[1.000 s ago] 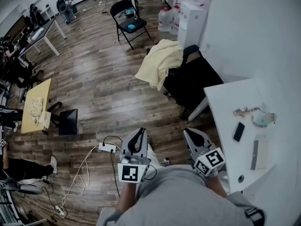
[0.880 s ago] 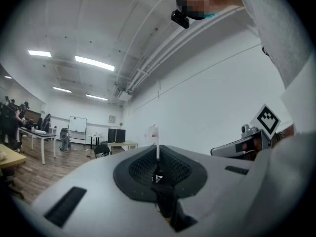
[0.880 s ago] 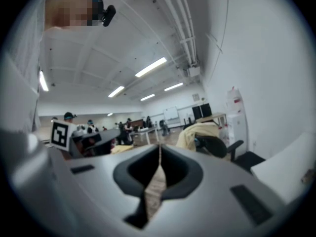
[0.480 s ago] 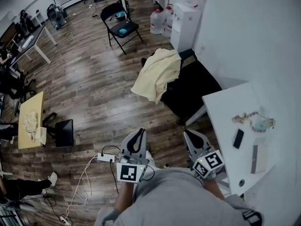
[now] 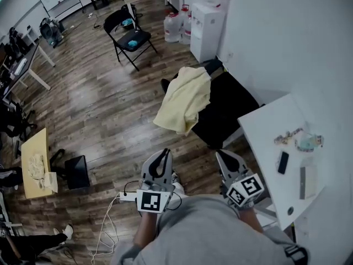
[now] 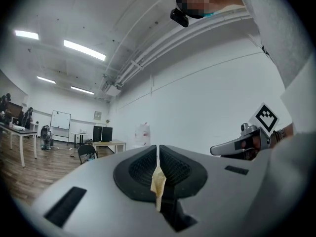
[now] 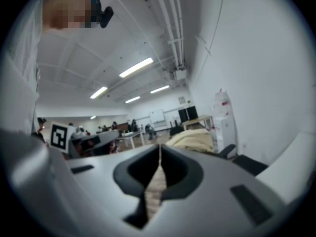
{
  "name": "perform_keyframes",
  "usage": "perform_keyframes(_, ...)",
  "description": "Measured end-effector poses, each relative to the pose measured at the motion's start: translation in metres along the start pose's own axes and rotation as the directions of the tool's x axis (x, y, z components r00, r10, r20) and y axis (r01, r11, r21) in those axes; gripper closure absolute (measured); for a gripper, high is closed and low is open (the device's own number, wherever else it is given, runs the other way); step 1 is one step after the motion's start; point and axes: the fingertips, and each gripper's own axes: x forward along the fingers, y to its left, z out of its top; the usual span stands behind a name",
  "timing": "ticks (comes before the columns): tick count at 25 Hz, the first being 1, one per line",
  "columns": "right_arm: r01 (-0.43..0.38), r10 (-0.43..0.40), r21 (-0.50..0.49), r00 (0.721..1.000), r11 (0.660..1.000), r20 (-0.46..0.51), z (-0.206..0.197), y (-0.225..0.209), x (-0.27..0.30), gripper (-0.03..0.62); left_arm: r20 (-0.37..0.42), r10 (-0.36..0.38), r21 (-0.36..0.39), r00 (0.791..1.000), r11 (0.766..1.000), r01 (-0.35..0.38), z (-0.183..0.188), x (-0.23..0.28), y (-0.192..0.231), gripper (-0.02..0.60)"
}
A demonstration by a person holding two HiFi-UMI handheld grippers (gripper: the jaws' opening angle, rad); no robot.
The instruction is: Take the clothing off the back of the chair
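A pale yellow piece of clothing (image 5: 185,98) hangs over the back of a black office chair (image 5: 226,112) by the white wall. In the head view my left gripper (image 5: 164,154) and right gripper (image 5: 222,154) are side by side, held out towards the chair and well short of it. Both are shut with nothing between their jaws. The left gripper view shows its jaws (image 6: 158,149) meeting, with the right gripper (image 6: 242,144) beside them. In the right gripper view the clothing (image 7: 192,138) lies ahead, beyond the shut jaws (image 7: 160,149).
A white table (image 5: 270,131) with a phone (image 5: 283,162) and small items stands at the right, next to the chair. A power strip with cables (image 5: 126,196) lies on the wood floor by my feet. A folding chair (image 5: 129,37) and water cooler (image 5: 208,32) stand farther back.
Both grippers have moved forward across the floor towards the chair, which now sits nearer in the head view. Their jaws stay shut.
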Motion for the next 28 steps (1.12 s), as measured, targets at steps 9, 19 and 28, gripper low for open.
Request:
perform_keyframes(9, 0.060, -0.060, 0.014, 0.998, 0.998, 0.017, 0.003, 0.005, 0.053, 0.559, -0.001, -0.072, -0.001, 0.997, 0.997, 0.072, -0.001, 0.030, 0.050, 0.531)
perform_keyframes(19, 0.170, -0.172, 0.031, 0.984, 0.985, 0.052, 0.003, 0.002, 0.083, 0.559, 0.007, -0.196, 0.011, 0.981, 0.981, 0.196, -0.004, 0.069, 0.081, 0.529)
perform_keyframes(28, 0.279, -0.280, 0.043, 0.959, 0.959, 0.036, 0.002, -0.009, 0.072, 0.559, -0.007, -0.289, -0.027, 0.957, 0.957, 0.289, -0.010, 0.095, 0.070, 0.525)
